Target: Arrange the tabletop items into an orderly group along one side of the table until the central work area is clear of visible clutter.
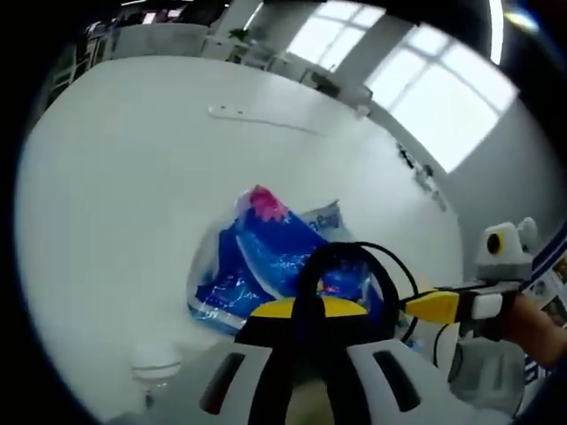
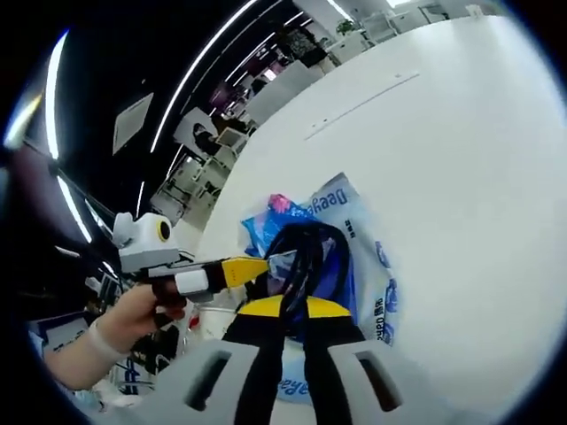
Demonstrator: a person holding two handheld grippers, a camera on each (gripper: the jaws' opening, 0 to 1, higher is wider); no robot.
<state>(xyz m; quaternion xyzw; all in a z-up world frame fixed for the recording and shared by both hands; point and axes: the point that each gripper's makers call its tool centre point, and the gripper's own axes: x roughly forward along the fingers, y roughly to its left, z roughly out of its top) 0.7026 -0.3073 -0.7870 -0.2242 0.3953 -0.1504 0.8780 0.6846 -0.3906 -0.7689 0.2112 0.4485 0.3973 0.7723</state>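
Both hand-held grippers, left (image 1: 306,305) and right (image 2: 297,283), jaws together, meet over the blue plastic package (image 1: 266,266) on the white tabletop (image 1: 133,177), probably to shift it aside.

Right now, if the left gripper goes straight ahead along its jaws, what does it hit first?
Most likely the blue plastic package, lying on the white table directly ahead of the left gripper. A black cable loop arcs over the jaws, so it may brush that first; depth is unclear.

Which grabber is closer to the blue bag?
Hard to tell: both are at it. The left gripper pokes in from its side, and the right gripper comes in from the other side of the blue bag.
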